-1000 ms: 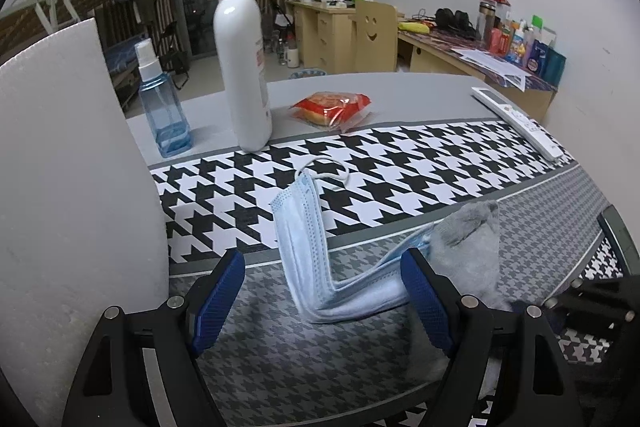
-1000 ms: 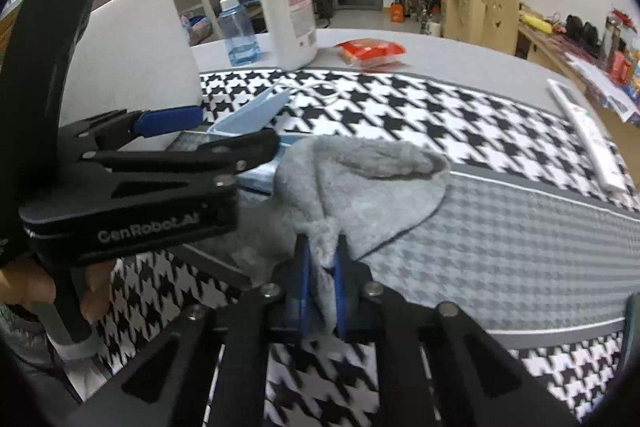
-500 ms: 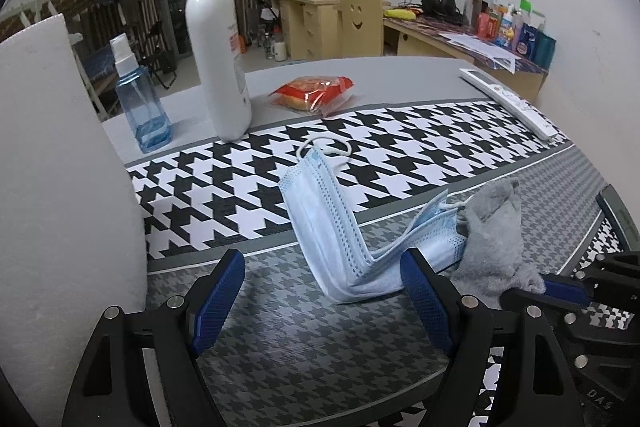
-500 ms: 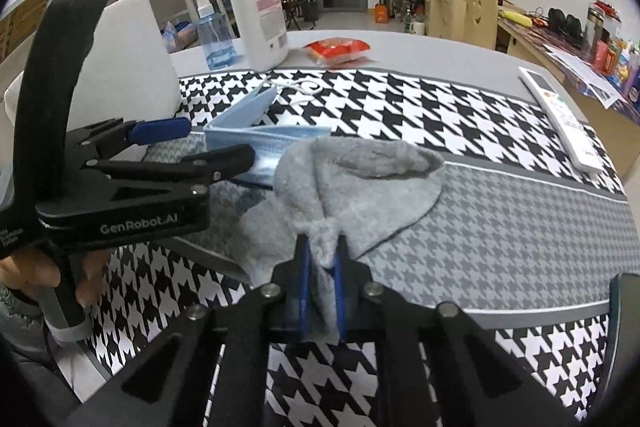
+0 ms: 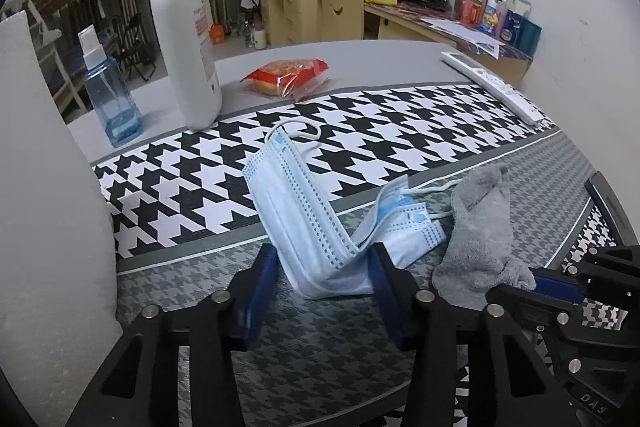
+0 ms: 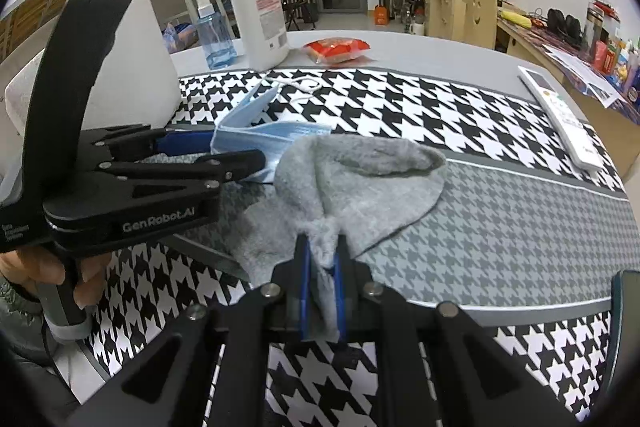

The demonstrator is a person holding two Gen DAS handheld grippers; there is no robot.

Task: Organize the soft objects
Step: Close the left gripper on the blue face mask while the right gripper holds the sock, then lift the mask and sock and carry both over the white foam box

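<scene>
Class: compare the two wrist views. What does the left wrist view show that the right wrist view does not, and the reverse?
Only the left wrist view shows the left gripper open around the folded blue face mask. Only the right wrist view shows the right gripper shut on the grey sock, and the person's hand. Both show the pump bottle, spray bottle, snack packet and remote.

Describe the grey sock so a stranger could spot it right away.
Start at the houndstooth table runner and follow it to its grey near strip. The grey sock lies there, one end pinched in the right gripper. Unlike the smooth blue face mask touching it, it is fuzzy.
</scene>
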